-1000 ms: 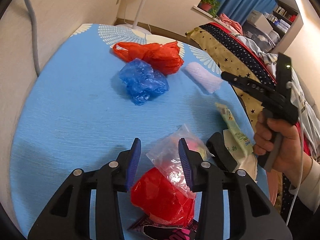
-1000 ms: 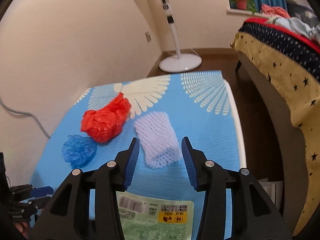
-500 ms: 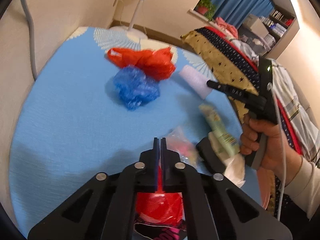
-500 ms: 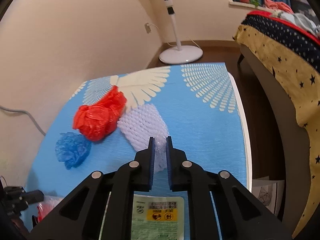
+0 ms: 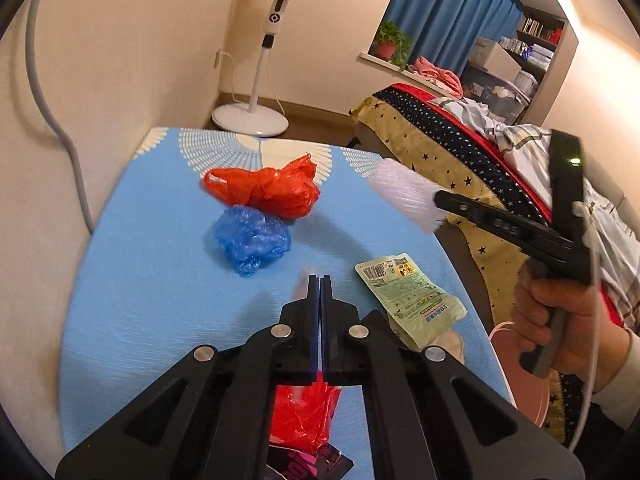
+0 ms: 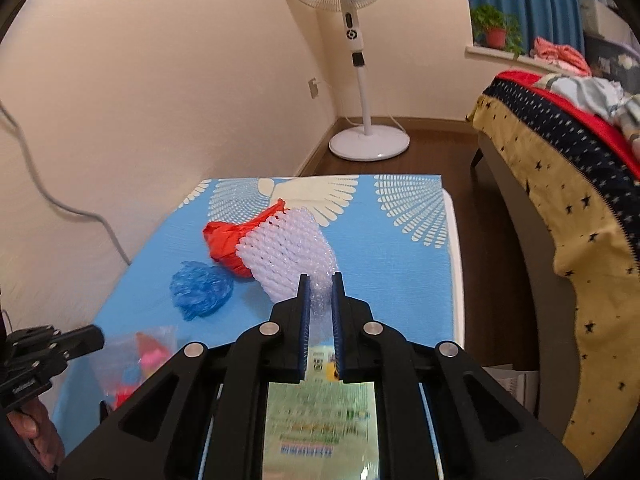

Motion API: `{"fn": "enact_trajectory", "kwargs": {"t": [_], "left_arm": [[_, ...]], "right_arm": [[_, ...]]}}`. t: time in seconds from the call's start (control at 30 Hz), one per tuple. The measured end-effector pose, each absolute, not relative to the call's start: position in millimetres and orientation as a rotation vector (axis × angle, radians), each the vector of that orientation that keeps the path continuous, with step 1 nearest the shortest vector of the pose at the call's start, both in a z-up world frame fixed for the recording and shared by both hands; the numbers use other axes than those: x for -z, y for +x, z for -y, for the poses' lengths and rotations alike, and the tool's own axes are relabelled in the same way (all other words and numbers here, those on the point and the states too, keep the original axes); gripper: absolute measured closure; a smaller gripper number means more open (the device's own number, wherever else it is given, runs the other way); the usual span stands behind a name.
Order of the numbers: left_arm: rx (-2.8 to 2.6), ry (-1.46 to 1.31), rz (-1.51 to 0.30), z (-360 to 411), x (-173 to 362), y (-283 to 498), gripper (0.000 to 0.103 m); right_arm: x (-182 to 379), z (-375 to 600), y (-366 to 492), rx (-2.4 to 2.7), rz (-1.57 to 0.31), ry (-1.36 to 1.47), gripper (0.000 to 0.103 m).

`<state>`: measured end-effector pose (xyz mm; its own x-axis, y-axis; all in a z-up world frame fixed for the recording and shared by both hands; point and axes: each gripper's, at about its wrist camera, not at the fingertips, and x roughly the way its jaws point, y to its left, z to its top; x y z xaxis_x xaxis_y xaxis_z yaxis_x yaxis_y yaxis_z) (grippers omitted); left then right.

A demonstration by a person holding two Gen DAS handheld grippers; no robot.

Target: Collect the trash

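My right gripper (image 6: 319, 290) is shut on a white foam net sleeve (image 6: 288, 250) and holds it lifted above the blue table; the sleeve also shows in the left wrist view (image 5: 404, 194). My left gripper (image 5: 319, 284) is shut on a clear plastic bag with red contents (image 5: 304, 412), which hangs under the jaws; the bag also shows in the right wrist view (image 6: 142, 350). On the table lie a red plastic bag (image 5: 266, 190), a crumpled blue plastic bag (image 5: 250, 238) and a green printed packet (image 5: 410, 298).
The blue tablecloth (image 5: 160, 280) covers a low table against the left wall. A standing fan (image 6: 362, 80) is behind it. A bed with a star-patterned cover (image 6: 560, 184) is to the right. A pink round container (image 5: 516, 376) sits below the right table edge.
Both grippers went from open to shut. The right one closed on the foam sleeve and lifted it. The left one closed on the clear bag and raised it.
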<state>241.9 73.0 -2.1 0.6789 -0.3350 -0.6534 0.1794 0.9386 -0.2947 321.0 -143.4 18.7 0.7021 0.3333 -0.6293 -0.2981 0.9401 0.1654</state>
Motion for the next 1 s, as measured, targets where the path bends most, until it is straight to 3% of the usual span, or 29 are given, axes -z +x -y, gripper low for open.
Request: {"fn": "enact_trajectory", "kwargs": {"t": [0.43,1.0], "left_arm": [[0.256,-0.18,-0.686,-54,-34,209,0.103],[0.279,-0.145,-0.65,-16,-47,174,0.103]], "right_arm": [[-65,192,234,-0.261,-0.626,0.143,0.093],[-80,217,130,-0.211,-0.524,0.069,0.093]]}}
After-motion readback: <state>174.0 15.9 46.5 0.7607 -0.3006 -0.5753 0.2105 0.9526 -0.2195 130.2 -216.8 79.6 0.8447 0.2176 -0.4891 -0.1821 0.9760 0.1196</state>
